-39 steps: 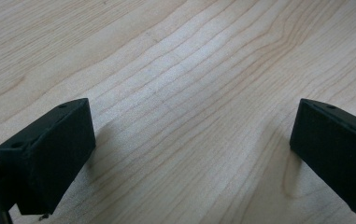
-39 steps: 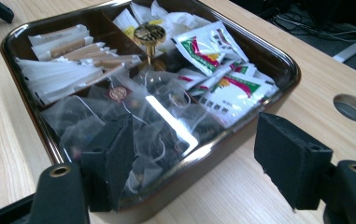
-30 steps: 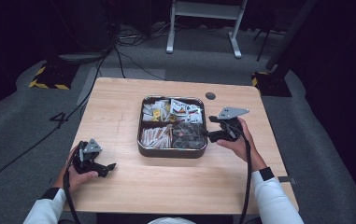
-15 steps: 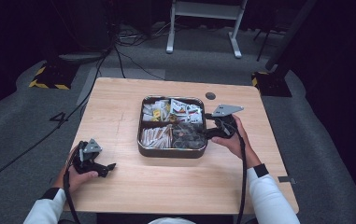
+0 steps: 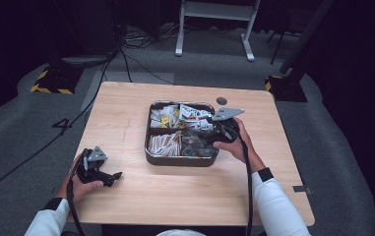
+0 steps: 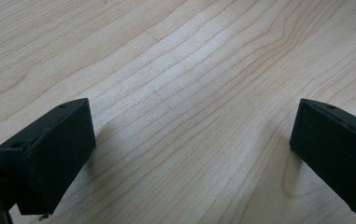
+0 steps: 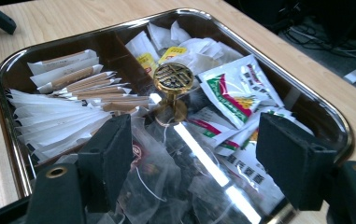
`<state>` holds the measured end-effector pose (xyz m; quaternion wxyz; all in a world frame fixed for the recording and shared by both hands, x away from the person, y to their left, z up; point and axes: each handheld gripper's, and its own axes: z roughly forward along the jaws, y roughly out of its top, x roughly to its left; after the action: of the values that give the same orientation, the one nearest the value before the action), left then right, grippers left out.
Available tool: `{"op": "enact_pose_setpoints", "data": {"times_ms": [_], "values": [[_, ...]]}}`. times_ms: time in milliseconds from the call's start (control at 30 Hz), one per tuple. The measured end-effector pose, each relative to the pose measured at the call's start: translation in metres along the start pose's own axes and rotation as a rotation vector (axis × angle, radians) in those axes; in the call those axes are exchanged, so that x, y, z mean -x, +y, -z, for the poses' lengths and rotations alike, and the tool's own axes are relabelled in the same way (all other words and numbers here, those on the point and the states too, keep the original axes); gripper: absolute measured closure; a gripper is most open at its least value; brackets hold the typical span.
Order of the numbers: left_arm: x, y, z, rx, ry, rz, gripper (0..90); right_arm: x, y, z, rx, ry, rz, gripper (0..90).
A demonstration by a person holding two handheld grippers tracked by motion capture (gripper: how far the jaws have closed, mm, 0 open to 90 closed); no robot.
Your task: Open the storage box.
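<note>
From above, the right gripper (image 5: 213, 135) is hovering over the divided tray (image 5: 181, 160) mid-tabletop (image 5: 126, 113), jaws wide apart; the left gripper (image 5: 107, 176) is resting well left of the tray. Its own view is showing open jaws over bare wood. In the right gripper's view, the gold knob (image 7: 173, 82) of a clear lid is standing ahead of the empty jaws; I'd centre them on its stem before closing.

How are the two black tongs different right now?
The right tongs hover over the metal box of packets, aimed at its gold knob. The left tongs rest down by the bare wooden table, far from the box. Both are open and hold nothing.
</note>
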<state>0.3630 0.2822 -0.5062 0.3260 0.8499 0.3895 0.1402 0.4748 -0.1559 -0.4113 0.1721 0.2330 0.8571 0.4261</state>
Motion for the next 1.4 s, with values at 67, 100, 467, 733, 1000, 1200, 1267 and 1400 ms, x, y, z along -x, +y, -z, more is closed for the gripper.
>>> {"op": "enact_pose_setpoints", "data": {"times_ms": [67, 100, 467, 733, 1000, 1200, 1267, 1400], "values": [[0.000, 0.000, 0.000, -0.002, -0.001, 0.000, 0.5, -0.001, 0.002, -0.004, -0.006, 0.008, 0.003, 28.4], [0.000, 0.000, 0.000, -0.002, -0.002, 0.000, 0.5, -0.001, 0.003, -0.006, -0.008, 0.010, 0.005, 28.4], [0.000, 0.000, 0.000, -0.002, -0.001, -0.001, 0.5, -0.009, 0.016, -0.031, -0.028, 0.047, 0.017, 28.4], [0.000, 0.000, 0.000, 0.000, 0.000, 0.000, 0.5, -0.014, 0.022, -0.053, -0.056, 0.067, 0.023, 28.9], [0.000, 0.000, 0.000, -0.002, -0.001, 0.000, 0.5, -0.011, 0.026, -0.069, -0.084, 0.076, -0.010, 28.9], [0.000, 0.000, 0.000, -0.002, -0.001, -0.001, 0.5, -0.008, 0.025, -0.080, -0.100, 0.048, -0.032, 29.6], [0.000, 0.000, 0.000, -0.002, -0.001, 0.000, 0.5, -0.007, 0.025, -0.082, -0.106, 0.050, -0.037, 30.1], [0.000, 0.000, 0.000, -0.002, -0.001, 0.000, 0.5, -0.007, 0.025, -0.086, -0.118, 0.050, -0.037, 30.9]]}}
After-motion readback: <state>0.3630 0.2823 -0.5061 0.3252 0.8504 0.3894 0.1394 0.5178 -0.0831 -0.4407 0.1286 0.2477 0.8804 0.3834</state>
